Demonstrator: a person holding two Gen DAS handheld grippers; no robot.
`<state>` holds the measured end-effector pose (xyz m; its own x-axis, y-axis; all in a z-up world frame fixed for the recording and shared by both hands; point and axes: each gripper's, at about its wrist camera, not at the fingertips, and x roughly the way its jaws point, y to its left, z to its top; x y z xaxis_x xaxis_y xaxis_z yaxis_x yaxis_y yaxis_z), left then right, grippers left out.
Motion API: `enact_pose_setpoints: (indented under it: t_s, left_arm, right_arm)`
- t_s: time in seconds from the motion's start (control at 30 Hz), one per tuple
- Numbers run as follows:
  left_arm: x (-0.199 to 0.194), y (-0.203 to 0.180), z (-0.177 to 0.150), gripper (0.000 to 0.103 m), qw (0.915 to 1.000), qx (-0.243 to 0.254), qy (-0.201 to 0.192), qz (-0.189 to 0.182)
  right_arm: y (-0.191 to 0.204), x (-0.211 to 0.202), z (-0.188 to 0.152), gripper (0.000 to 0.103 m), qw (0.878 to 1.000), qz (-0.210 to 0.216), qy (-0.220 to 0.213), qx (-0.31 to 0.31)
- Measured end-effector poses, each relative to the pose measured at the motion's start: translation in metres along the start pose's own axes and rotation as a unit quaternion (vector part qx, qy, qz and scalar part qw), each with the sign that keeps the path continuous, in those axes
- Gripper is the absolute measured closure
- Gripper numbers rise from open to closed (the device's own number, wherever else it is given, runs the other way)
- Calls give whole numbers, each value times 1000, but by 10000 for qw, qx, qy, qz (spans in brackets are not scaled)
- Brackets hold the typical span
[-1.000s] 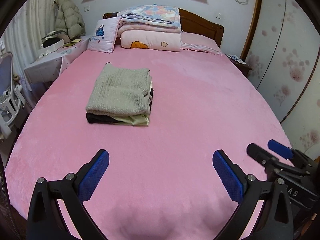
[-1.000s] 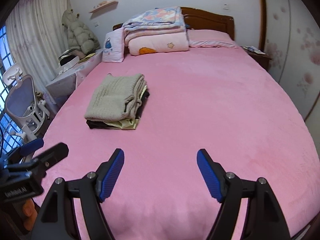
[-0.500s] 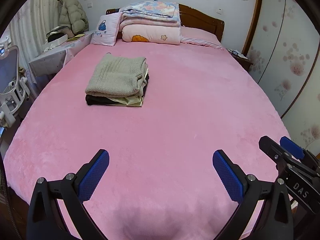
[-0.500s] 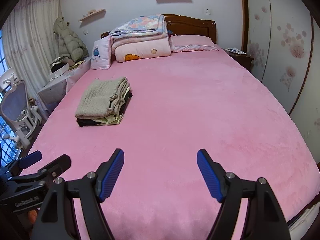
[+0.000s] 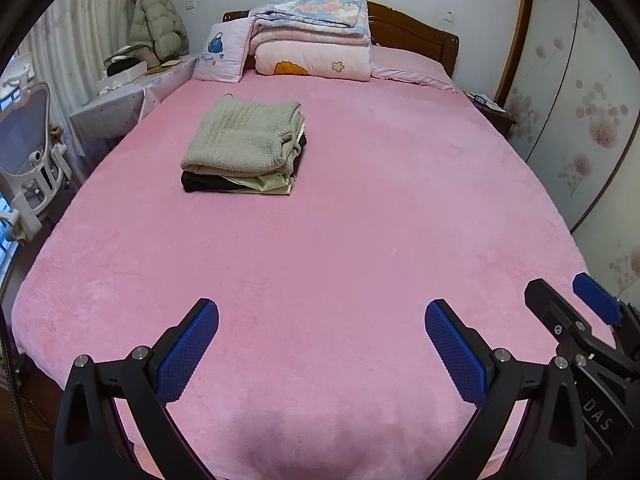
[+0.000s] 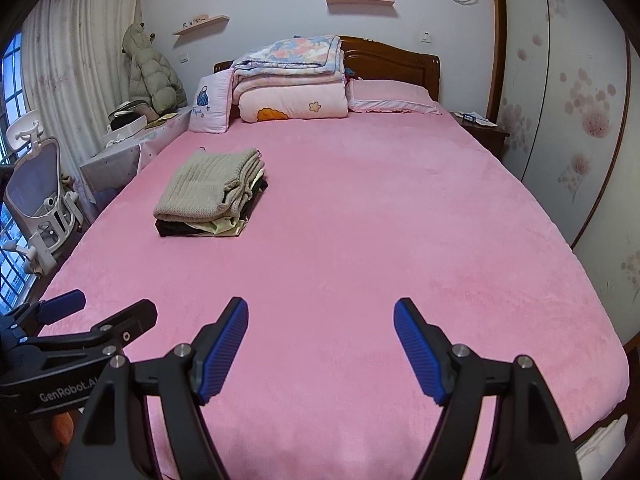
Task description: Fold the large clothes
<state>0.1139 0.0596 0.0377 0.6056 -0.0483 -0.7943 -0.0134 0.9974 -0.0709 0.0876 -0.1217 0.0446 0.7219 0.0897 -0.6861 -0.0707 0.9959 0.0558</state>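
A stack of folded clothes [image 5: 244, 148], a beige knit sweater on top of pale yellow and black garments, lies on the left part of the pink bed [image 5: 360, 240]; it also shows in the right wrist view [image 6: 210, 196]. My left gripper [image 5: 322, 312] is open and empty, held above the foot of the bed. My right gripper [image 6: 321, 312] is open and empty beside it. Each gripper shows at the edge of the other's view: the right one [image 5: 568, 312] and the left one [image 6: 100, 312].
Folded quilts [image 5: 312, 40] and pillows [image 6: 390, 96] lie against the wooden headboard. A covered side table [image 5: 120, 96] and an office chair [image 5: 28, 152] stand left of the bed. A nightstand [image 6: 480, 128] and floral wardrobe doors [image 6: 580, 120] are on the right.
Both grippers have drawn back and risen from the bed, so the clothes stack looks farther away and more of the room shows. Both stayed open and empty.
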Motion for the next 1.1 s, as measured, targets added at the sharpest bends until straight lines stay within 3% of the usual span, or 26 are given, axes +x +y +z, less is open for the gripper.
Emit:
enact_pose_setpoints:
  t_s: [1.1]
  left_arm:
    - [7,-4,-6,1,9996,-88,146,229]
  right_arm:
    - [3,-2,-6,27,10000,94,-26,-7]
